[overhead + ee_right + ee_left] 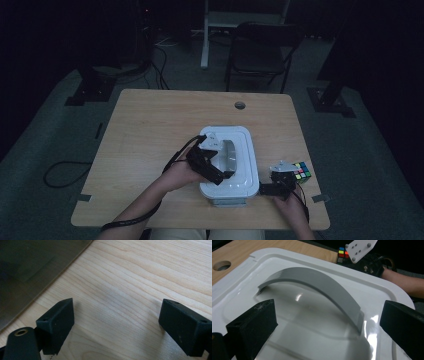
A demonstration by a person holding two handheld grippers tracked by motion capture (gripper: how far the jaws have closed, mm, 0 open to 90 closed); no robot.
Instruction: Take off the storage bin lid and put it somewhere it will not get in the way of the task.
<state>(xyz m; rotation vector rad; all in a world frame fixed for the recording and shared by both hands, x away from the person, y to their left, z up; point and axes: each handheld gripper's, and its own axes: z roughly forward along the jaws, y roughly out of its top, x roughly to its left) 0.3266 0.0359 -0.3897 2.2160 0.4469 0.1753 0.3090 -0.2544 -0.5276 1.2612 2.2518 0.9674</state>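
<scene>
A white box with a lid [246,150] stands in the middle of the wooden table. A grey arched handle [322,285] rises from the lid [387,292]. My left gripper [329,326] is open just above the lid, one jaw on each side of the handle's near end and apart from it. From above, the left gripper [223,172] reaches over the lid's front half. My right gripper [120,323] is open over bare wood, nothing between its jaws. It sits at the box's front right corner [265,189]. A Rubik's cube [301,170] lies just beyond it.
The box's dark side [30,270] lies close to the right gripper's jaws. A round cable hole [240,105] is in the table's far edge. A chair [260,50] and stand legs are on the floor behind. Bare wood spreads left of the box [145,145].
</scene>
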